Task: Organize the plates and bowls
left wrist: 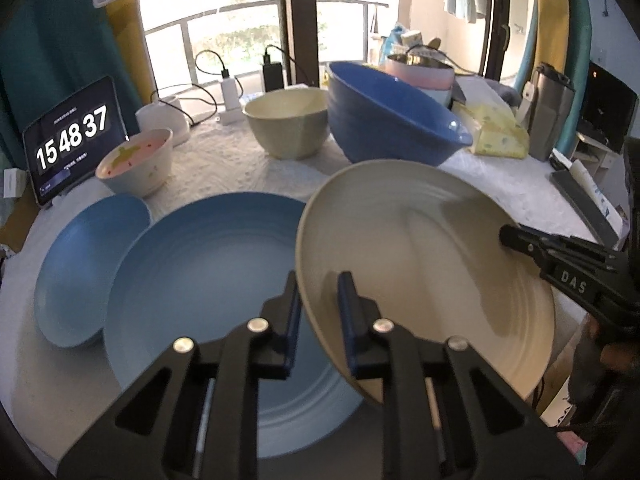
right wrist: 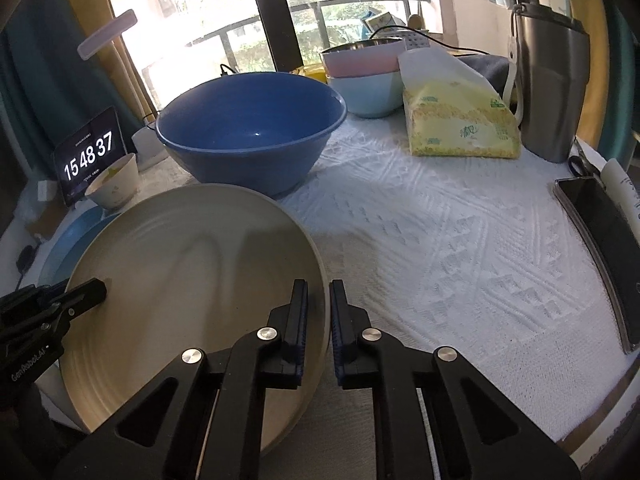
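Observation:
A cream plate (left wrist: 420,264) hangs tilted, its left part over a large light-blue plate (left wrist: 200,280) on the table. My left gripper (left wrist: 320,308) is shut on the cream plate's near-left rim, one finger under it and one inside. My right gripper (right wrist: 319,312) is shut on the cream plate (right wrist: 180,272) at its right rim, and shows in the left wrist view as the right gripper (left wrist: 506,236). The left gripper (right wrist: 100,292) clamps the opposite edge. A smaller blue plate (left wrist: 88,268) lies further left. Behind stand a dark blue bowl (right wrist: 248,136), a cream-green bowl (left wrist: 286,120) and a small patterned bowl (left wrist: 136,164).
A white textured cloth (right wrist: 440,260) covers the table. Stacked pink and pale blue bowls (right wrist: 368,76), a tissue pack (right wrist: 460,128) and a grey tumbler (right wrist: 552,92) line the back right. A phone (right wrist: 596,256) lies at the right edge. A tablet clock (left wrist: 72,140) stands at the left.

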`<state>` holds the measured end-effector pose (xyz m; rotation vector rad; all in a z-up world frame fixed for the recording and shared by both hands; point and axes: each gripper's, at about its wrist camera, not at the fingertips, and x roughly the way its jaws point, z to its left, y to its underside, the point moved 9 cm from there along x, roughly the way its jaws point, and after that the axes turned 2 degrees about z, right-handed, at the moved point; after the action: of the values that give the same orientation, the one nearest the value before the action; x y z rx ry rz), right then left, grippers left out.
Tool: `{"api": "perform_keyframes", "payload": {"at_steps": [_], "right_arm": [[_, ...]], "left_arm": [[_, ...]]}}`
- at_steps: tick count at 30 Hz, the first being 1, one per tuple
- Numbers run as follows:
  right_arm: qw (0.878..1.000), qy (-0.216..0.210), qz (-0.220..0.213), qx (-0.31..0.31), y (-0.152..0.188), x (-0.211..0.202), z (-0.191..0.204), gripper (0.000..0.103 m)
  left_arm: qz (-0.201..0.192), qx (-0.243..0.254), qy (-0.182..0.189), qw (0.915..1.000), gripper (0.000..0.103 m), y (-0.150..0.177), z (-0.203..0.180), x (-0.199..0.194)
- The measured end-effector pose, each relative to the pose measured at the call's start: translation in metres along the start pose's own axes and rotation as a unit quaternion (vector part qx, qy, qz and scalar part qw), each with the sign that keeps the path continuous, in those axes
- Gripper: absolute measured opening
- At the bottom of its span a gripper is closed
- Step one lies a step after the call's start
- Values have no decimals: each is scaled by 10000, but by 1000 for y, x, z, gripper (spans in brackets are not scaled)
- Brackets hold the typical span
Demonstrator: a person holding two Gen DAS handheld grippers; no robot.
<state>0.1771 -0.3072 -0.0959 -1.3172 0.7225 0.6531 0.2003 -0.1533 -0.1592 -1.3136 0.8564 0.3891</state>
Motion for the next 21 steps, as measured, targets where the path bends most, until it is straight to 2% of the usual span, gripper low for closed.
{"api": "perform_keyframes", "payload": {"at_steps": [8, 21], "right_arm": [[9997, 4, -213, -128, -14, -15, 23, 12], [9989, -53, -231, -414, -20, -18, 80, 12]], "left_arm": [[-305, -108, 1, 9995, 19, -6, 21, -20], [-548, -452, -92, 9974, 19, -3, 77, -40]]}}
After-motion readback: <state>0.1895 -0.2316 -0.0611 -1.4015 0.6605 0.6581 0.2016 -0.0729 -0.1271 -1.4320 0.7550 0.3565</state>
